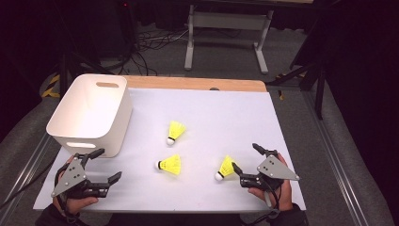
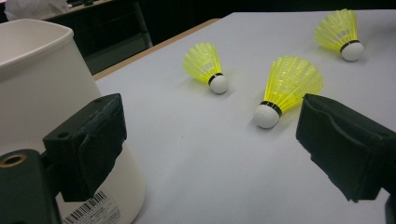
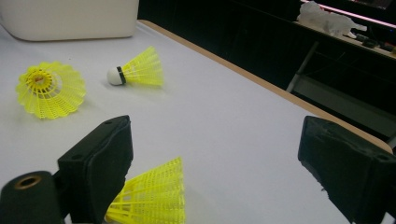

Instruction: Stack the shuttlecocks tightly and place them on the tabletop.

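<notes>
Three shuttlecocks (image 1: 175, 132) lie in the high view; the right gripper view crops the nearest beside its wide-open, empty right tool (image 3: 215, 168).

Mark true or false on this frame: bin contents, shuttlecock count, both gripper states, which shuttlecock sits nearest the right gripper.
1. Three shuttlecocks lie on the table. True: far, middle and right shuttlecock.
2. One shuttlecock is already in the bin. False: all three lie on the table; the bin looks empty.
3. The left gripper holds a shuttlecock. False: its jaws stand open with nothing between them.
4. The right gripper is open. True.
5. The right shuttlecock lies right beside the right gripper's jaw. True.
</notes>
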Motion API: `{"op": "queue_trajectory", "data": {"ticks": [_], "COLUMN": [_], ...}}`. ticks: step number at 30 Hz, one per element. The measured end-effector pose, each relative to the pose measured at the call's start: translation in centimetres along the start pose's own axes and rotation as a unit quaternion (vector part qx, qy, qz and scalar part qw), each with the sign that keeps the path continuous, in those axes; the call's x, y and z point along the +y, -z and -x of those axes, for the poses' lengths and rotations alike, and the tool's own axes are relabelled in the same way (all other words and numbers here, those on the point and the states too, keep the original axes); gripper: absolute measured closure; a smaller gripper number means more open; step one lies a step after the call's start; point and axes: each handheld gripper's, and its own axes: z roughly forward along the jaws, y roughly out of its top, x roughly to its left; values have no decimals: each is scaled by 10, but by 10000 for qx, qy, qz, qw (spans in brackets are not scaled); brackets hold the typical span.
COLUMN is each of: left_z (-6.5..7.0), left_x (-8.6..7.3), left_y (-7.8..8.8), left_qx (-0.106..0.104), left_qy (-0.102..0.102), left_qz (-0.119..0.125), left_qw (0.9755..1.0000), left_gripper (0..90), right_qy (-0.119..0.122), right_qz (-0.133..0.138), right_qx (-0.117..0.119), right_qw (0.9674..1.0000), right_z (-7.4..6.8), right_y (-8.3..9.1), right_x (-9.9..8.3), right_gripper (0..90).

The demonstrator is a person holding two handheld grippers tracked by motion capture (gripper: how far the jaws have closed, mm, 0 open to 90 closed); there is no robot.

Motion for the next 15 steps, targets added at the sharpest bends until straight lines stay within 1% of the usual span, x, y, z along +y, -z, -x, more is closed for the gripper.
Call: {"op": "queue_trajectory", "data": {"ticks": [2, 3, 5, 7, 10, 11, 14, 15], "left_z": [1, 2, 2, 3, 4, 5, 7, 7], "left_x": [0, 0, -1, -1, -1, -1, 0, 0], "left_y": [0, -1, -1, -1, -2, -2, -3, -4], "left_qx": [3, -31, -48, -82, -136, -146, -152, -169], "left_qy": [-12, 11, -35, -29, -111, -81, -80, -97], "left_qz": [-7, -14, -43, -36, -123, -123, -115, -149], "left_qw": [10000, 10000, 10000, 10000, 9998, 9998, 9998, 9997], "left_gripper": [93, 93, 94, 95, 99, 102, 107, 109], "right_qy": [-1, -1, -45, -48, -22, -46, -51, -45], "right_qz": [-19, -19, -20, -22, -28, -15, -39, -39], "right_qx": [12, 12, 48, 63, 45, 47, 39, 47], "right_qw": [10000, 10000, 10000, 10000, 10000, 10000, 10000, 10000], "right_z": [0, 0, 1, 1, 1, 1, 1, 1], "right_y": [0, 0, 0, 0, 1, 1, 1, 1], "right_x": [-1, -1, -1, 0, 1, 1, 0, 0], "right_gripper": [113, 113, 119, 119, 122, 122, 123, 124]}}
